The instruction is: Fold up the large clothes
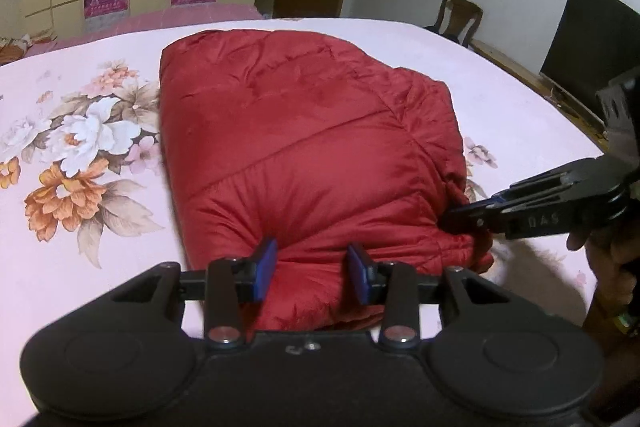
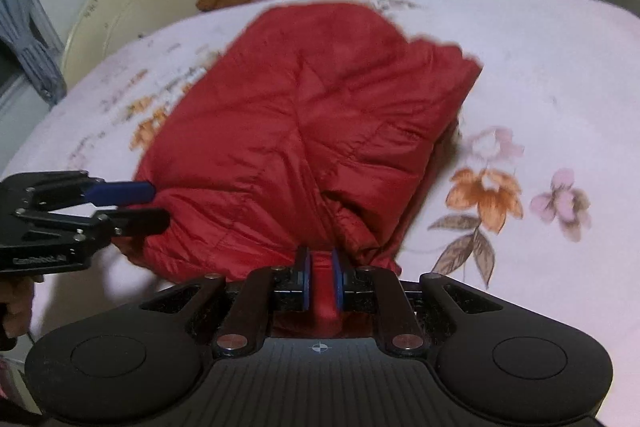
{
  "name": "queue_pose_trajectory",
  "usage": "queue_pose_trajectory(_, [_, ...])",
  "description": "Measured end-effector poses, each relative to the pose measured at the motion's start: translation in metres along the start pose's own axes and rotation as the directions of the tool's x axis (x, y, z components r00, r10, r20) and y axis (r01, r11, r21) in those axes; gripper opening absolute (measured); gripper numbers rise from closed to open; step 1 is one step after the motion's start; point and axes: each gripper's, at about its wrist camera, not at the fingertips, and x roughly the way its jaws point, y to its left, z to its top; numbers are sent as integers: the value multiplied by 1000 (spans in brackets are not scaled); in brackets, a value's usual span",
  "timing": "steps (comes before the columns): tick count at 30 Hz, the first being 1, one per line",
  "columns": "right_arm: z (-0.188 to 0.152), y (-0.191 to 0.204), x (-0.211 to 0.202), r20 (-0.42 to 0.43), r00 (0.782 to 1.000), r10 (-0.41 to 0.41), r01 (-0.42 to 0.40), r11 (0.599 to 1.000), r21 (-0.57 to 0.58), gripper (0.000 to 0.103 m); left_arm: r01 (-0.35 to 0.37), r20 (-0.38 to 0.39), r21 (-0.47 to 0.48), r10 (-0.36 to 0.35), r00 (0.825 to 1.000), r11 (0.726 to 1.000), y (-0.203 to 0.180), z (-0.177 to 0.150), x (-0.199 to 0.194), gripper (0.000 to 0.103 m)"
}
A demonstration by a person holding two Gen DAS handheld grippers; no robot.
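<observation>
Our right hand-held gripper (image 2: 321, 277) pinches a fold of the red jacket (image 2: 308, 131); our left hand-held gripper (image 1: 312, 273) stands wide apart, straddling its hem. The jacket lies folded mid-bed (image 1: 520, 115), toward the near edge.

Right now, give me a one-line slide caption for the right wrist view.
Right gripper pinches the near edge of the folded red puffer jacket on the floral bedsheet; left gripper open at its left corner.

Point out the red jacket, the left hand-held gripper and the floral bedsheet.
red jacket (image 1: 304, 131): left wrist view, quilted top panel.
left hand-held gripper (image 1: 312, 269): left wrist view, gap between blue pads.
floral bedsheet (image 1: 96, 131): left wrist view, white flower print.
</observation>
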Motion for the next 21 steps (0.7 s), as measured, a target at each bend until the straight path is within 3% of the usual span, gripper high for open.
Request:
queue_pose_trajectory(2, [10,-1,-5,-10,1000,3,-3,1000,1,12,8,10,-12,-7,1000,1000,1,10,-11,37])
queue_pose_trajectory(5, [30,-8,-34,104,995,6,-10,999,39,13,1,93,-52,4,996,999,15,29,-25,39])
queue_pose_trajectory(9, [68,-24,-31,188,979,-76,65,996,60,13,-38,101,-95,48,994,995,34,57,-5,39])
queue_pose_trajectory(11, [85,-36,-18,191,974,-121,104,990,96,13,-63,95,-130,75,993,990,44,65,7,39])
queue_pose_trajectory(14, [95,-45,0,196,975,-105,88,992,94,13,-56,74,-195,72,995,979,57,65,28,42])
queue_pose_trajectory(18, [90,-59,40,125,986,-113,104,991,81,13,-77,58,-196,90,994,978,56,63,39,43])
queue_pose_trajectory(21, [87,-69,43,122,988,-96,83,990,110,13,-94,45,-174,103,994,980,52,66,33,43])
